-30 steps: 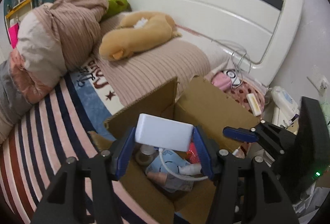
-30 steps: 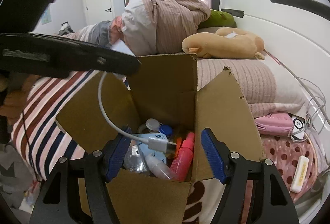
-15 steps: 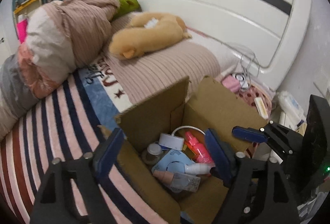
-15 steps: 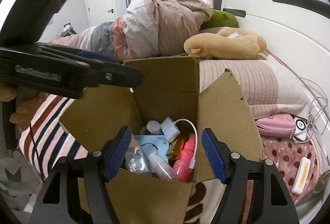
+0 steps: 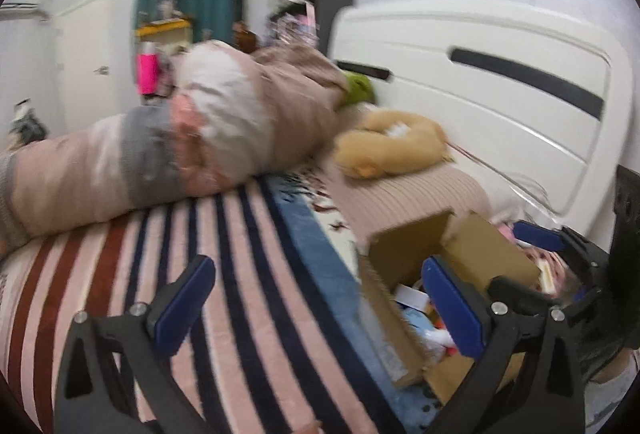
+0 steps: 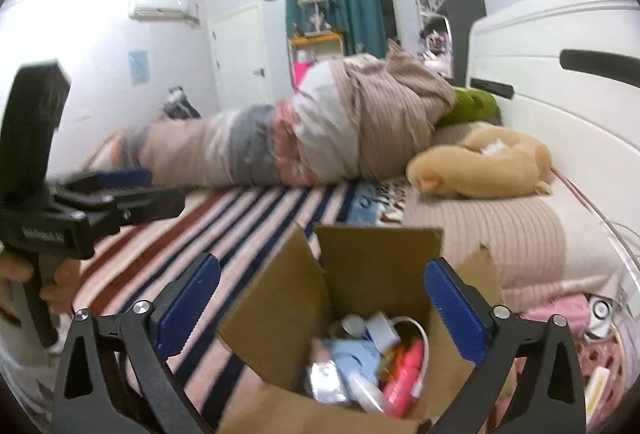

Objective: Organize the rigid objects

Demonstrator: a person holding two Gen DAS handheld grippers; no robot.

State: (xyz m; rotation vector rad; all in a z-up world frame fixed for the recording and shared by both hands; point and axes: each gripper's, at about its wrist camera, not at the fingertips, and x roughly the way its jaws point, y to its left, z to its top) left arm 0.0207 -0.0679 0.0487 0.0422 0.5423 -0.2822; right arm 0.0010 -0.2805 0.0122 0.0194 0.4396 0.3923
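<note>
An open cardboard box (image 6: 376, 262) stands on the bed, with several small items inside. Among them are a white charger (image 6: 380, 328) with its cable, a pink bottle (image 6: 404, 374) and a silver packet (image 6: 324, 378). My right gripper (image 6: 320, 308) hovers above the box, its jaws opening wide and touching nothing. My left gripper (image 5: 318, 308) is over the striped blanket, left of the box (image 5: 412, 246). Its jaws are opening with nothing between them. In the right wrist view it (image 6: 166, 188) shows at the far left, held by a hand.
The striped blanket (image 5: 248, 274) covers the near bed. A rolled quilt (image 6: 320, 138), a tan plush (image 6: 480, 170) and a green plush (image 6: 472, 106) lie further back. The white headboard (image 5: 500, 102) is at the right. A pink pouch (image 6: 560, 314) lies beside the box.
The white charger has left my left gripper and now lies in the box. The left gripper opened wide and swung left over the blanket. The right gripper rose and opened wider.
</note>
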